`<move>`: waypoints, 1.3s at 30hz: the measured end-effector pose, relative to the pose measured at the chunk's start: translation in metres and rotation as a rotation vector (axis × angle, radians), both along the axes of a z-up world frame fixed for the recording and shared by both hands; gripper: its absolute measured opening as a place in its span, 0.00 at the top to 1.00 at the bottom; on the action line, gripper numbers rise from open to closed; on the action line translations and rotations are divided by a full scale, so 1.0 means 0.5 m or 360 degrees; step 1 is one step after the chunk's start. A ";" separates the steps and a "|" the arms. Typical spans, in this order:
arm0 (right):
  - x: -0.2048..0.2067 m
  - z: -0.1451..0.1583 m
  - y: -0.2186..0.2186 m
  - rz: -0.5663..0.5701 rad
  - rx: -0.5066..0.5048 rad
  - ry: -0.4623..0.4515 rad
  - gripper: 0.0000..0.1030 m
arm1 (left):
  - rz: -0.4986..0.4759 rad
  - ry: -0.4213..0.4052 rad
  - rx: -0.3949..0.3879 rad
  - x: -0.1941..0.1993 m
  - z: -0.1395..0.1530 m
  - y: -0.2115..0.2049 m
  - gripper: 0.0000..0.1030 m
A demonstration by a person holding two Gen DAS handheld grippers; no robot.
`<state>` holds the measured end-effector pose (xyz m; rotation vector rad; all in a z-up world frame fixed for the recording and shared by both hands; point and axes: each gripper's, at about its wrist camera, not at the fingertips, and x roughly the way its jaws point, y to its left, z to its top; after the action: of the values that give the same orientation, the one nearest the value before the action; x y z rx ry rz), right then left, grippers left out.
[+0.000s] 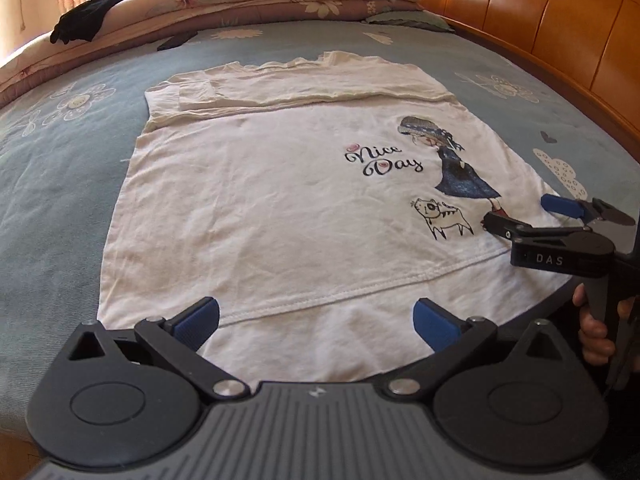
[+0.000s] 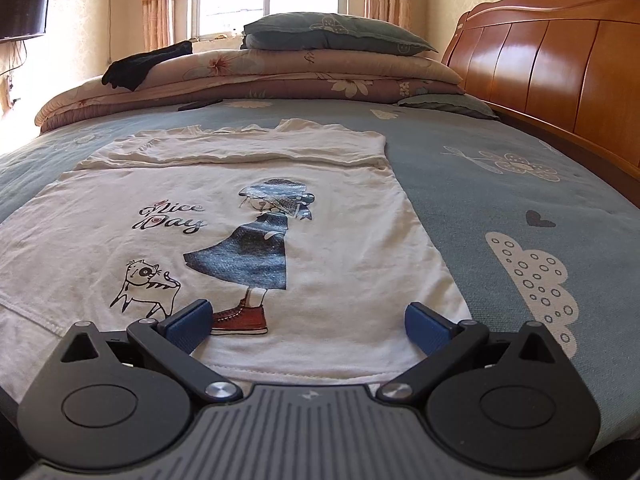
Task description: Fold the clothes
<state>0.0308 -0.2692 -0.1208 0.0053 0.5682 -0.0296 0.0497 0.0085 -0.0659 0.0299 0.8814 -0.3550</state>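
White cotton, printed with a girl, a cat and the words "Nice Day", made up the T-shirt (image 1: 280, 200), which was spread flat on the blue flowered bedsheet (image 1: 52, 184), its far sleeve folded across the top. The left gripper (image 1: 316, 320) was held spread wide over the near hem, nothing gripped. The right gripper (image 2: 308, 322) was likewise parted wide over the hem beside the printed red shoe, empty.
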 end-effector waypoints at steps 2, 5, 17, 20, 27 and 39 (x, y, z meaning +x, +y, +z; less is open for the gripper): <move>0.000 0.000 0.001 -0.0002 -0.0004 -0.0001 0.00 | 0.0014 0.0123 -0.0212 0.024 -0.007 0.026 0.00; -0.001 0.001 -0.001 0.0002 0.0001 -0.0001 0.00 | 0.0036 0.0259 -0.0371 0.038 -0.030 0.032 0.00; -0.005 -0.001 0.004 -0.0012 -0.0015 -0.0012 0.00 | 0.0266 0.0225 -0.0278 0.021 0.025 0.115 0.00; -0.007 -0.002 0.006 -0.0021 -0.0019 -0.0021 0.00 | 0.0237 0.0079 -0.0106 0.019 0.058 0.113 0.00; -0.022 -0.015 0.010 -0.0023 -0.0057 -0.0127 0.00 | -0.0086 -0.0419 0.0654 -0.027 0.092 0.046 0.00; -0.020 0.007 0.011 0.0012 -0.0038 -0.0076 0.00 | -0.0922 -0.0800 0.1640 -0.160 -0.057 0.004 0.01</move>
<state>0.0206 -0.2637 -0.1174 -0.0192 0.5200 -0.0286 -0.0304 0.0104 -0.0942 1.2928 0.4563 -0.3700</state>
